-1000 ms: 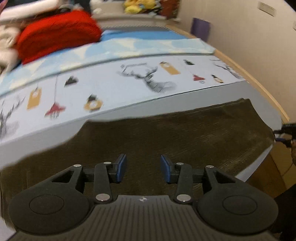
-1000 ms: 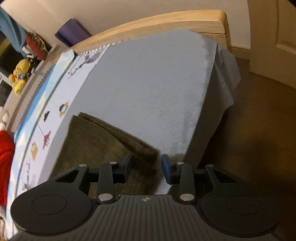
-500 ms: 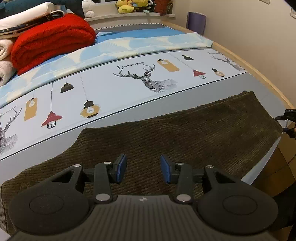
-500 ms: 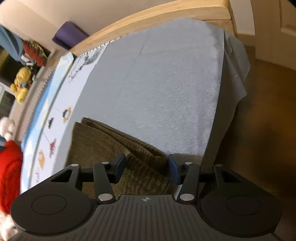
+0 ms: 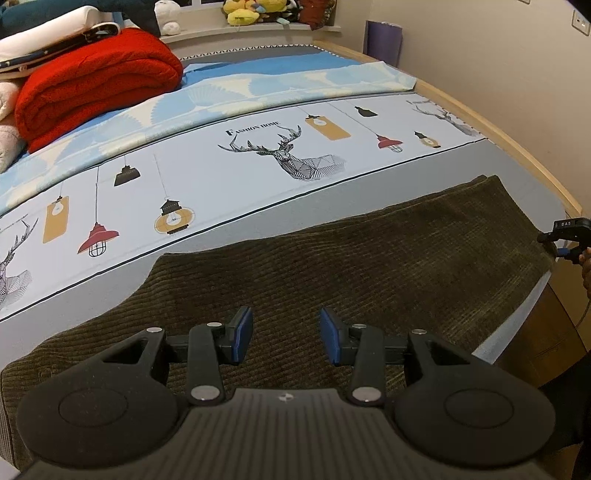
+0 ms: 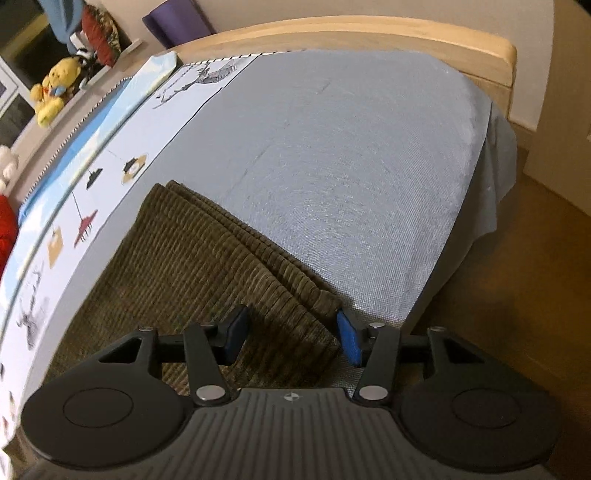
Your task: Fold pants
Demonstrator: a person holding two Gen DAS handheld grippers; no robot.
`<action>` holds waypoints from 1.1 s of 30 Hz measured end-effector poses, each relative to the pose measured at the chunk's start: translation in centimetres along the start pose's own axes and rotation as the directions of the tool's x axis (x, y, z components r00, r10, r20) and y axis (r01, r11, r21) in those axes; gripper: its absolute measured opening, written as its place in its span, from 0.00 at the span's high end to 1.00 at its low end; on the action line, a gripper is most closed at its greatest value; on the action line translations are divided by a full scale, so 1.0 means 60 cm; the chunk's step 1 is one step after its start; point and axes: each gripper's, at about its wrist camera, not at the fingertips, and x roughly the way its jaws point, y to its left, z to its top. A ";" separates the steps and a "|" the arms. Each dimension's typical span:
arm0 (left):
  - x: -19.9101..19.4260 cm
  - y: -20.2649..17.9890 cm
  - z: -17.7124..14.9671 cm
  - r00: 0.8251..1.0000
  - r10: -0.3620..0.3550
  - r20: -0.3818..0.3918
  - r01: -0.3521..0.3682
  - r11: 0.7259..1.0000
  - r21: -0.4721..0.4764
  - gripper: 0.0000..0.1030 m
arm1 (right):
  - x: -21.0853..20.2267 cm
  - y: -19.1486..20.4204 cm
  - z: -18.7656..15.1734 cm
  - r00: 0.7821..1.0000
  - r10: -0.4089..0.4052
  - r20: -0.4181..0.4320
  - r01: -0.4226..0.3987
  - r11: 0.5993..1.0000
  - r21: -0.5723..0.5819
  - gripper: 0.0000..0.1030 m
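Observation:
Olive-brown corduroy pants (image 5: 351, 266) lie flat along the near edge of the bed, folded lengthwise. They also show in the right wrist view (image 6: 192, 273), where their stacked edges end near the bed's corner. My left gripper (image 5: 286, 341) is open and empty just above the pants' near edge. My right gripper (image 6: 293, 338) is open, its jaws on either side of the pants' end corner, not closed on it. The right gripper also shows in the left wrist view (image 5: 567, 236) at the pants' far right end.
The bed has a grey sheet (image 6: 351, 166) and a printed deer-and-lantern cover (image 5: 221, 166). A folded red blanket (image 5: 92, 88) and pillows lie at the head. A wooden bed frame (image 6: 351, 33) runs along the far side. Brown floor (image 6: 517, 277) lies at right.
My right gripper has opened wider and moved in over the pants' end corner. My left gripper has settled slightly lower over the pants; its jaws stay open.

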 end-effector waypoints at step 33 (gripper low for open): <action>-0.098 0.170 -0.071 0.991 0.132 0.020 -0.126 0.978 -0.167 0.56 | -0.195 0.586 -0.605 0.889 0.431 -0.153 -0.147 -0.048 -0.988 0.74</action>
